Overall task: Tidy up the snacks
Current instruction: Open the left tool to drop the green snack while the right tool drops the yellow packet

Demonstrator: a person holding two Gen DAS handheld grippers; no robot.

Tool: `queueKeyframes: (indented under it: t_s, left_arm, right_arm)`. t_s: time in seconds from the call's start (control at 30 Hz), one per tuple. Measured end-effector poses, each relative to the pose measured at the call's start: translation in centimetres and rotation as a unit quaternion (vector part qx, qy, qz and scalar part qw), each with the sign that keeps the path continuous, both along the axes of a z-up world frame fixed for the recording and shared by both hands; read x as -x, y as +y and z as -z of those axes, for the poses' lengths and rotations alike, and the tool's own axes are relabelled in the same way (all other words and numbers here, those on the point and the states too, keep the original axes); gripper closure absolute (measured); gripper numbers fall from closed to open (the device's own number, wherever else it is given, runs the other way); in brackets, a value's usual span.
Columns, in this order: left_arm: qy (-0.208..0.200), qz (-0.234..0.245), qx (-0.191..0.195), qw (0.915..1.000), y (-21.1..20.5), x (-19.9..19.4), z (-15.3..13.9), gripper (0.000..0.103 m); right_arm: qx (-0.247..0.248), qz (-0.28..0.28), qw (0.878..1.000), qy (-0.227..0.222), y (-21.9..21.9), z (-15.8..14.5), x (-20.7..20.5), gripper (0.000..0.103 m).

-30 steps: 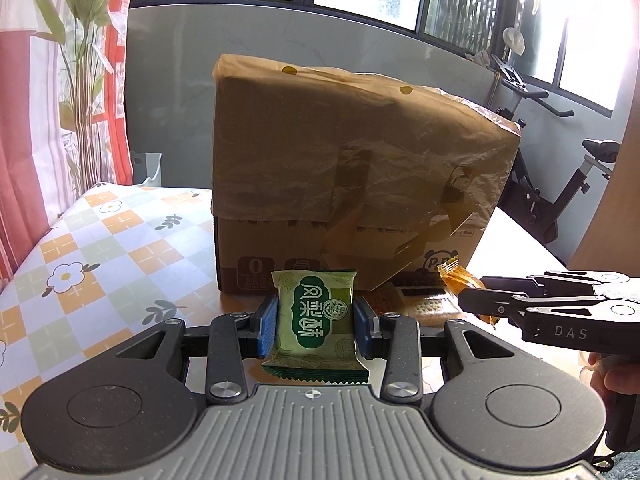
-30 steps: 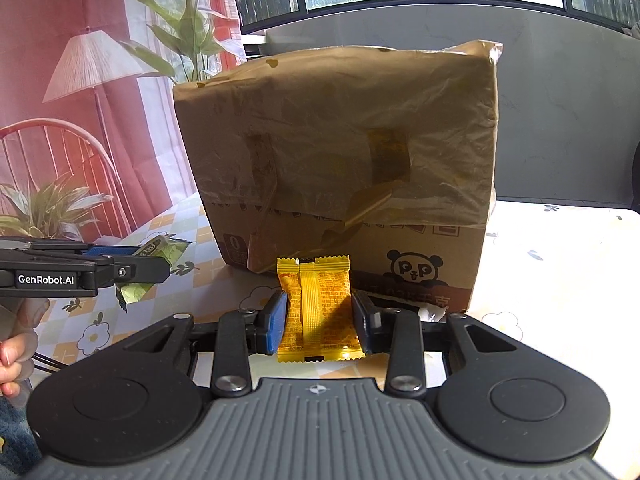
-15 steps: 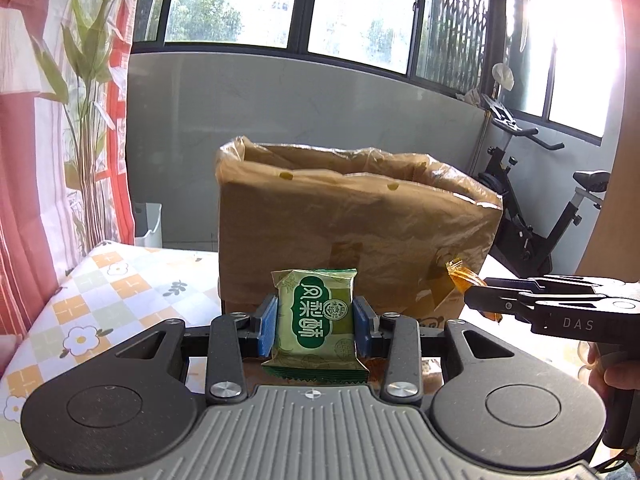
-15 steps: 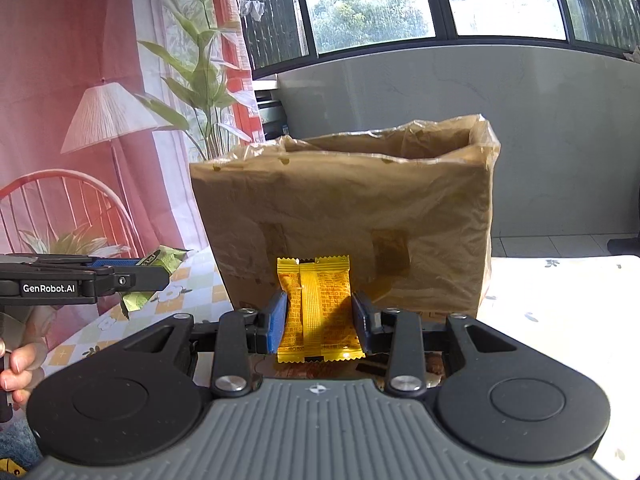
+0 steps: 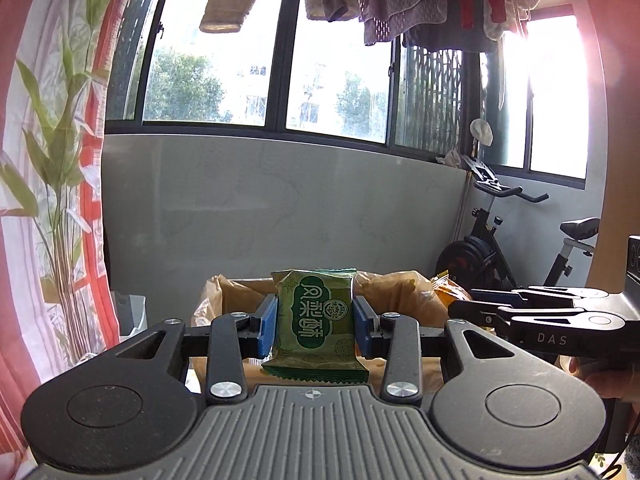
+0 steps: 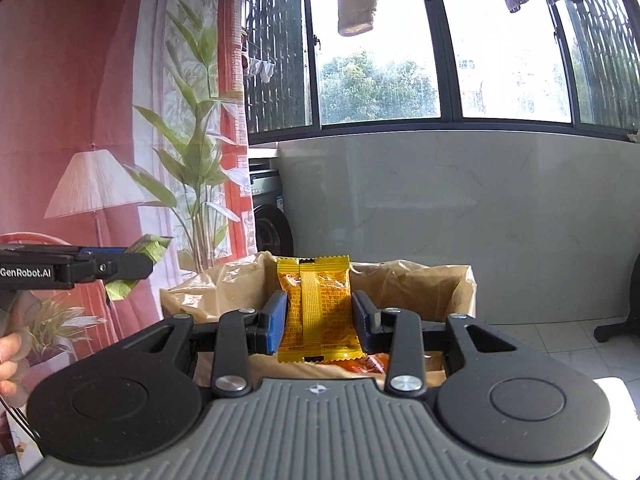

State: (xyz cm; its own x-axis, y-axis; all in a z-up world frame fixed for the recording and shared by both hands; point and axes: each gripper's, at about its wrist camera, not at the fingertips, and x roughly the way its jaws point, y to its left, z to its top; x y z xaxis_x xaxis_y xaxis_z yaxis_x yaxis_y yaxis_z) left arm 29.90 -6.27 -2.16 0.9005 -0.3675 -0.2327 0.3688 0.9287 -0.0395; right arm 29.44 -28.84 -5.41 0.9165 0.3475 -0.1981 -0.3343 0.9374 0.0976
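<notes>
Both snacks are up at rim level of the bag-lined cardboard box (image 6: 420, 280). Left gripper (image 5: 315, 322) is clamped on the green pastry packet (image 5: 314, 320), right gripper (image 6: 319, 320) on the yellow snack packet (image 6: 318, 312). I'd carry them past the rim, then let go low inside.

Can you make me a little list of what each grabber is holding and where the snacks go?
left gripper: shut on the green snack packet, held upright
right gripper: shut on the orange snack packet, held upright
box: cardboard, lined with a brown bag, open at the top
already inside: some orange wrappers show low in the box
packets versus box: both held near its open top, not yet dropped in
</notes>
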Motion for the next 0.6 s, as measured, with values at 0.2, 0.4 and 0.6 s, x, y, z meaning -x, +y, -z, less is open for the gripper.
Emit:
queueKeyframes:
  t_s: [0.2, 0.4, 0.6]
  left_arm:
    - [0.031, 0.004, -0.007, 0.9995, -3.0, -5.6, -0.1, 0.062]
    - [0.051, -0.001, -0.041, 0.9979, -5.5, -8.7, 1.6, 0.062]
    - [0.061, 0.007, -0.056, 0.9966, -6.1, -9.8, 2.0, 0.054]
  right_arm:
    - [-0.008, 0.046, 0.998, 0.037, -0.9, 0.7, -4.9, 0.066]
    - [-0.002, 0.075, 0.995, 0.072, -1.8, 1.8, -7.3, 0.065]
    - [-0.014, 0.097, 0.992, 0.078, -2.5, 2.3, -7.1, 0.061]
